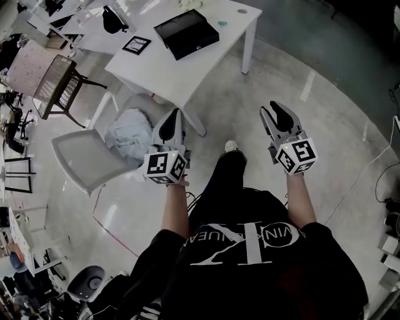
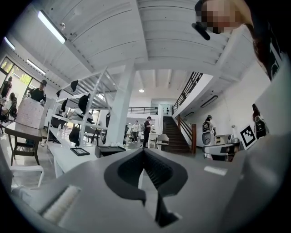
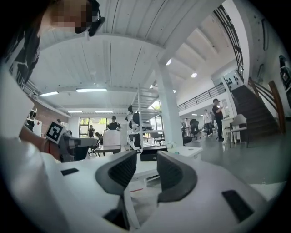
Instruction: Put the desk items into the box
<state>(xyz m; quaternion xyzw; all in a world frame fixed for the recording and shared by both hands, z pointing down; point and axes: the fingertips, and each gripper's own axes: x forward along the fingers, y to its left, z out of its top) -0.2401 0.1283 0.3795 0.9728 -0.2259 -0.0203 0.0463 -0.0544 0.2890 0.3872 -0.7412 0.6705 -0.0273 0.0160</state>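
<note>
A black open box (image 1: 187,32) lies on the white table (image 1: 156,65) far ahead of me. A small black-framed item (image 1: 136,44) lies left of it; a small teal item (image 1: 222,24) and a round pad (image 1: 242,10) lie to its right. I stand on the floor well short of the table with both grippers at chest height. My left gripper (image 1: 175,119) (image 2: 144,152) is shut with nothing in it. My right gripper (image 1: 277,111) (image 3: 146,159) is open by a narrow gap and empty. The box (image 2: 110,149) (image 3: 153,154) shows small beyond both jaws.
A white plastic chair (image 1: 84,159) with a pale cloth bundle (image 1: 128,134) stands between me and the table, at the left. A wicker chair (image 1: 53,84) stands further left. A second table with a black bag (image 1: 112,19) stands behind. Several people stand far off near a staircase (image 2: 177,134).
</note>
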